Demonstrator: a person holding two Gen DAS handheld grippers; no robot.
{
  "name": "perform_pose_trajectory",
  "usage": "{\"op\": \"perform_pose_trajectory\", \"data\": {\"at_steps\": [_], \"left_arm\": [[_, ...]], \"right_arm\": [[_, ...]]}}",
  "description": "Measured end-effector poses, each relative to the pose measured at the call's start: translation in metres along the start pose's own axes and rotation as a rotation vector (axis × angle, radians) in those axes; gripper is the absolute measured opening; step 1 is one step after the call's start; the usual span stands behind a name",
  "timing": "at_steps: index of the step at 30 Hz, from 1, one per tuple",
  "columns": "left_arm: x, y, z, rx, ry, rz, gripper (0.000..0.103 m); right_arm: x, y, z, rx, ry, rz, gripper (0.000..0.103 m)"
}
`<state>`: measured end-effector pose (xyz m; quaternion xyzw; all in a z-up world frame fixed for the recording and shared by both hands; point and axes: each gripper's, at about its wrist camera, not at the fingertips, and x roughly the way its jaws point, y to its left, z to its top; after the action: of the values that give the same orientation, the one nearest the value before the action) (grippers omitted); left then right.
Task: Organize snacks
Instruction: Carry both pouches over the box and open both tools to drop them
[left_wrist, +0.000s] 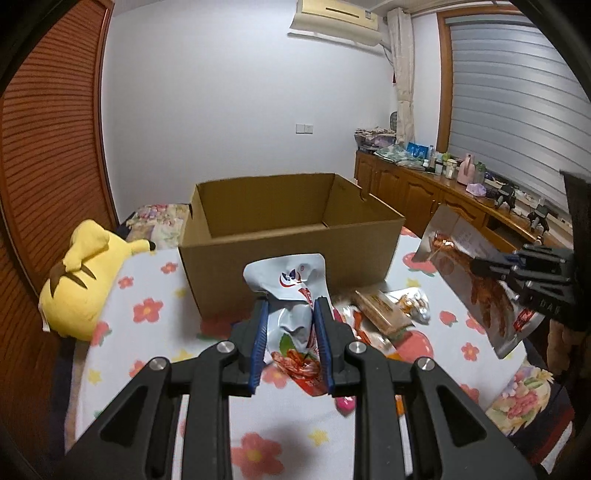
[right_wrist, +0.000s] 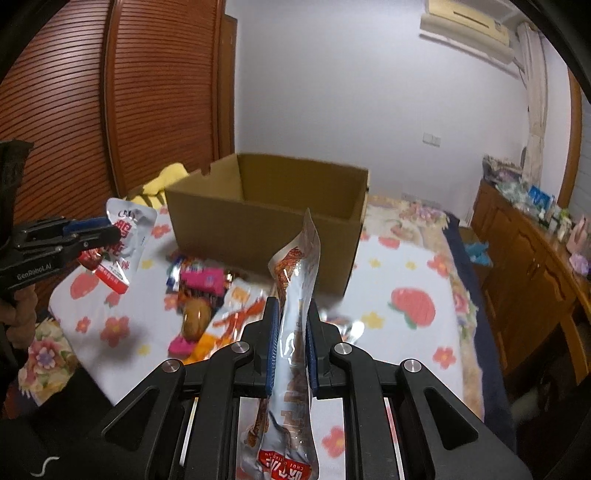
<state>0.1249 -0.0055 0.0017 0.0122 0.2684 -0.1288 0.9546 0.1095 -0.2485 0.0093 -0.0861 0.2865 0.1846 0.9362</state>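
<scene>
An open brown cardboard box (left_wrist: 291, 236) (right_wrist: 266, 221) stands on the flowered bed sheet ahead of both grippers. My left gripper (left_wrist: 291, 302) (right_wrist: 107, 230) is shut on a crumpled silver snack pouch with red print (left_wrist: 291, 280) (right_wrist: 127, 236), held above the sheet. My right gripper (right_wrist: 291, 302) (left_wrist: 476, 266) is shut on a long silver pouch with orange-red food pictured (right_wrist: 295, 280) (left_wrist: 465, 266), held edge-on in front of the box. Several loose snacks (right_wrist: 201, 288) (left_wrist: 388, 310) lie on the sheet before the box.
A yellow plush toy (left_wrist: 79, 280) lies left of the box by a brown louvred door (left_wrist: 48, 155). A wooden cabinet with clutter (left_wrist: 443, 184) (right_wrist: 528, 251) runs along the right. A person's hand (right_wrist: 18, 314) grips the left tool.
</scene>
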Motion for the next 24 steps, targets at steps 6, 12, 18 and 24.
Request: {"op": "perform_pose_trajectory", "data": {"at_steps": [6, 12, 18, 24], "left_arm": [[0.016, 0.012, 0.024, -0.003, -0.013, 0.018, 0.022], [0.034, 0.024, 0.052, -0.007, -0.023, 0.029, 0.022], [0.057, 0.033, 0.076, -0.006, -0.022, 0.036, 0.022], [0.083, 0.044, 0.096, 0.000, -0.012, 0.048, 0.022]], "right_arm": [[0.011, -0.001, 0.033, -0.040, -0.038, 0.009, 0.011], [0.029, -0.005, 0.068, -0.073, -0.064, 0.013, 0.011], [0.055, -0.013, 0.101, -0.088, -0.075, 0.022, 0.011], [0.088, -0.023, 0.128, -0.100, -0.065, 0.016, 0.011]]}}
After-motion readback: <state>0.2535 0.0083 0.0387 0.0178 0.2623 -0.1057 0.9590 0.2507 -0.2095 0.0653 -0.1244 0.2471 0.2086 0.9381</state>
